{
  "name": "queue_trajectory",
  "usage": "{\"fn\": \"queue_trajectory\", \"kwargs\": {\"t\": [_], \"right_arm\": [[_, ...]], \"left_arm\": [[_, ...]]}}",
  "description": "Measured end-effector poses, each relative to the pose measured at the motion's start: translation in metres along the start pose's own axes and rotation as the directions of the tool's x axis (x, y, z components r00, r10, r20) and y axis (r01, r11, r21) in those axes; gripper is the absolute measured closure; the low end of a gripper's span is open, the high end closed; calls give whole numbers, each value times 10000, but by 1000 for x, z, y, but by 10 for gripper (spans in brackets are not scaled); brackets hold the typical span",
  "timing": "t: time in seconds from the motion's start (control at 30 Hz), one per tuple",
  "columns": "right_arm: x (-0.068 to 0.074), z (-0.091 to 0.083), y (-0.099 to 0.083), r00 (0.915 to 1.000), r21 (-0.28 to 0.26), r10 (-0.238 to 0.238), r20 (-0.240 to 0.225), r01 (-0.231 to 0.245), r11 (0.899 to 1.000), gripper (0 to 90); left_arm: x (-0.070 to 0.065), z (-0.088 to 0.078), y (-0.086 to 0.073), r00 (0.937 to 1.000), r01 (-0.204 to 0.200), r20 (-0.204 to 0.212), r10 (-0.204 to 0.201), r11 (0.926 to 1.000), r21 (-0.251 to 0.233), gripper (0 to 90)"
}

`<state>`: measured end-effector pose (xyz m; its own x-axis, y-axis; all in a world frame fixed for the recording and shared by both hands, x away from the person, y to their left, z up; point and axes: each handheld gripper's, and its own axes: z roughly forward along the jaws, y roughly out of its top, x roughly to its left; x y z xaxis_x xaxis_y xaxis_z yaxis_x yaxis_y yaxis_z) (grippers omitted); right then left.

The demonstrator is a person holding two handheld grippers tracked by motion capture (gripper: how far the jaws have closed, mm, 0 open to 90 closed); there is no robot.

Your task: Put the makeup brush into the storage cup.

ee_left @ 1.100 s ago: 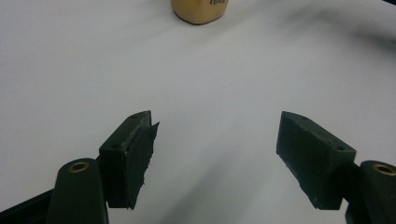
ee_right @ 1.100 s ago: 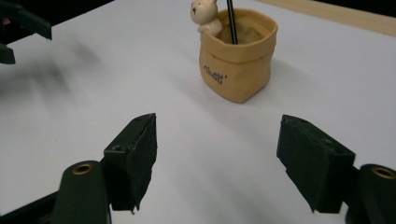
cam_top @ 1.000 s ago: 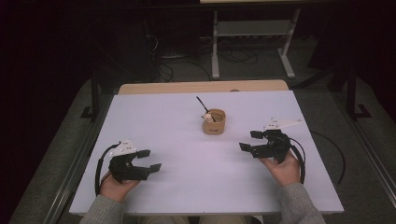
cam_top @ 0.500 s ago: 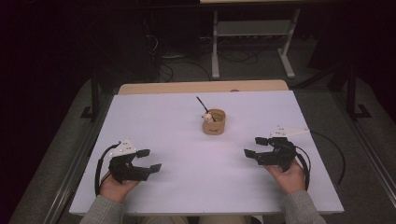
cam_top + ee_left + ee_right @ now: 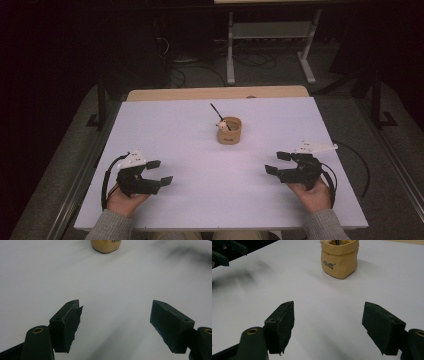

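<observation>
Tan pouch (image 5: 229, 131) holding a black stick is set mid-tabletop (image 5: 200, 200); left tool (image 5: 162, 172) and right tool (image 5: 275, 162) are held spread, empty, well apart from it.

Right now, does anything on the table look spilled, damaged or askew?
Nothing spilled. The tan pouch stands upright mid-table, a dark stick leaning out of it. One oddity: the left gripper has a pad with a frayed, peeling edge.
</observation>
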<state>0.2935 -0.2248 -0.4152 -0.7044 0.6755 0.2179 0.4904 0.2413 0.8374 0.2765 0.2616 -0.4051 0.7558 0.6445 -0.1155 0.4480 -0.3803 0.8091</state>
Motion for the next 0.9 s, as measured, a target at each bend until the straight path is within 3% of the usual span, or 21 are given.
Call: {"fn": "queue_trajectory", "kwargs": {"t": [0.4,0.9], "right_arm": [[5,-7,-4,10000,-158,-63,6,63,9999,241],[5,-16,-11,10000,-313,-16,-50,15,9995,229]], "left_arm": [[-2,3,-2,9998,-188,11,187,9996,215,228],[-2,2,-4,9997,-213,97,212,9997,84,216]]}}
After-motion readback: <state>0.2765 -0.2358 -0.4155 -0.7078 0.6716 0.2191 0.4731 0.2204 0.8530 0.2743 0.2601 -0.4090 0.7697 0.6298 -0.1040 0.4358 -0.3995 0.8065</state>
